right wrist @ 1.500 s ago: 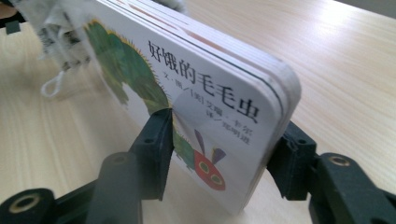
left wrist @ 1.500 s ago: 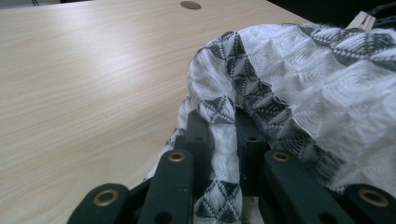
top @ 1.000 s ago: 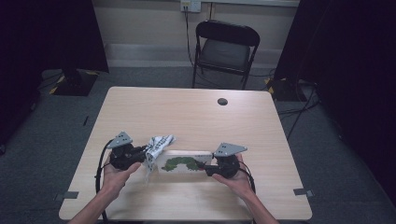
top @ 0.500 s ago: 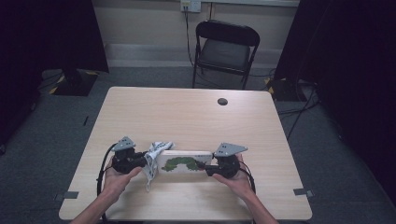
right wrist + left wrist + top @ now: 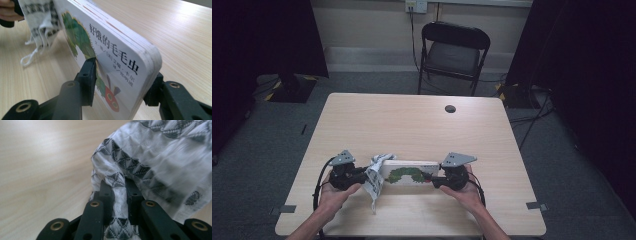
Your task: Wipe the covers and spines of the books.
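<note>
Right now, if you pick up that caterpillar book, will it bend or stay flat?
The book would probably stay flat: its thick board pages stand straight out from the right tongs, which grip only one end. The glossy cover might slip a little. The patterned cloth bag droops, so it is likely floppy.

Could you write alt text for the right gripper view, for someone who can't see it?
Two black jaws of the right gripper clamp the end of a thick white board book, its cover showing a green caterpillar and Chinese characters. The book is tilted above a light wooden table. At its far end hangs a white, dark-patterned cloth bag with a trailing drawstring.
</note>
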`<state>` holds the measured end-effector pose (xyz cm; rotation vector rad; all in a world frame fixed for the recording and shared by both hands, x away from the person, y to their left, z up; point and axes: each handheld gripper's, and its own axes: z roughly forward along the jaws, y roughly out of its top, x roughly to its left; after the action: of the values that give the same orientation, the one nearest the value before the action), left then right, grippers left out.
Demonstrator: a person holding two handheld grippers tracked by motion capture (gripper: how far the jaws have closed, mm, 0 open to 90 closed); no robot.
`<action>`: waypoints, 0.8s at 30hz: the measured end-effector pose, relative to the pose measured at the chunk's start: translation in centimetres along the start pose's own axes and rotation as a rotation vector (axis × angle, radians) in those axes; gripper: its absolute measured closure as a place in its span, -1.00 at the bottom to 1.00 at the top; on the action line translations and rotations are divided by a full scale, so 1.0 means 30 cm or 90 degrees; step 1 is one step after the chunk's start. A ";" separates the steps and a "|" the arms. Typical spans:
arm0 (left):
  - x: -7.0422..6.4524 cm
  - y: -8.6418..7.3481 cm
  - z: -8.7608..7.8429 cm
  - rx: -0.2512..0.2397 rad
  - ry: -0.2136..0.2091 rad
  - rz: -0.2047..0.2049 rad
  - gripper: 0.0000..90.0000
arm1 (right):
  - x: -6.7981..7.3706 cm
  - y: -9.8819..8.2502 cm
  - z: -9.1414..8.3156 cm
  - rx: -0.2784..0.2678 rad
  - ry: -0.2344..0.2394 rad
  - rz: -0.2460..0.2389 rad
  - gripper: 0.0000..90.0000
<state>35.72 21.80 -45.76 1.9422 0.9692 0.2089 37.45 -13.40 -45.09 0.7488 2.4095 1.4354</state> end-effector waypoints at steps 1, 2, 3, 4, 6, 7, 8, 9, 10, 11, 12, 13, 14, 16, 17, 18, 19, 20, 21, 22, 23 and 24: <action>0.002 -0.004 0.008 0.010 0.000 0.001 0.76 | 0.000 0.000 0.000 0.000 0.000 0.000 0.19; 0.006 -0.005 0.012 0.016 -0.002 -0.004 0.76 | 0.001 0.000 0.000 0.000 0.000 -0.001 0.19; 0.007 -0.006 0.015 0.017 -0.003 -0.004 0.76 | 0.002 0.000 0.000 -0.001 -0.001 -0.001 0.19; 0.006 -0.006 0.018 0.028 0.004 0.002 0.76 | 0.002 0.000 0.000 -0.001 -0.002 -0.001 0.19; -0.003 -0.012 0.029 0.033 0.021 0.017 0.76 | 0.000 0.000 0.000 -0.001 -0.001 -0.002 0.19; -0.005 -0.012 0.026 0.029 0.020 0.022 0.76 | 0.000 -0.001 0.000 -0.001 -0.001 -0.002 0.19; -0.003 -0.009 0.023 0.024 0.015 0.021 0.76 | -0.001 -0.001 -0.001 -0.001 -0.002 -0.002 0.19; 0.002 -0.006 0.017 0.013 0.010 0.016 0.76 | -0.001 -0.001 -0.001 -0.002 -0.001 -0.001 0.20; 0.004 0.000 0.008 0.000 0.003 0.006 0.76 | -0.001 -0.001 -0.001 -0.001 -0.002 -0.003 0.20; 0.003 0.008 -0.002 -0.016 0.001 0.005 0.76 | -0.001 -0.001 -0.001 -0.002 -0.002 -0.003 0.21; 0.002 0.016 -0.014 -0.032 -0.004 0.002 0.76 | -0.002 -0.002 -0.001 -0.002 -0.002 -0.003 0.21; 0.002 0.025 -0.024 -0.042 -0.008 0.002 0.76 | -0.002 -0.002 0.000 -0.002 -0.002 -0.003 0.22; 0.003 0.032 -0.033 -0.053 -0.012 0.003 0.76 | -0.002 -0.002 0.000 -0.002 -0.002 -0.003 0.22; 0.003 0.046 -0.050 -0.075 -0.016 -0.005 0.76 | -0.001 -0.002 0.000 -0.003 -0.001 -0.004 0.23; 0.005 0.053 -0.054 -0.084 -0.017 -0.007 0.76 | -0.001 -0.001 0.001 -0.002 -0.002 -0.006 0.24; 0.009 0.059 -0.056 -0.090 -0.021 -0.007 0.76 | 0.000 -0.001 0.001 -0.002 -0.003 -0.007 0.25; 0.013 0.066 -0.056 -0.094 -0.025 -0.008 0.76 | 0.000 -0.001 0.001 -0.002 -0.003 -0.007 0.26; 0.017 0.073 -0.060 -0.108 -0.025 -0.009 0.76 | 0.000 -0.001 0.001 -0.002 -0.003 -0.007 0.28; 0.017 0.078 -0.064 -0.118 -0.028 -0.007 0.75 | 0.000 -0.001 0.000 -0.001 -0.002 -0.009 0.29; 0.018 0.085 -0.069 -0.123 -0.033 -0.001 0.75 | 0.001 -0.001 0.000 -0.001 -0.004 -0.012 0.30; 0.020 0.090 -0.071 -0.124 -0.037 0.002 0.75 | 0.001 -0.001 -0.001 0.000 -0.004 -0.016 0.31; 0.021 0.089 -0.070 -0.124 -0.040 0.003 0.75 | 0.001 -0.001 -0.001 0.000 -0.004 -0.016 0.31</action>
<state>36.56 22.95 -42.60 1.7633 0.8707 0.2345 37.40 -13.40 -45.09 0.7189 2.4060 1.4221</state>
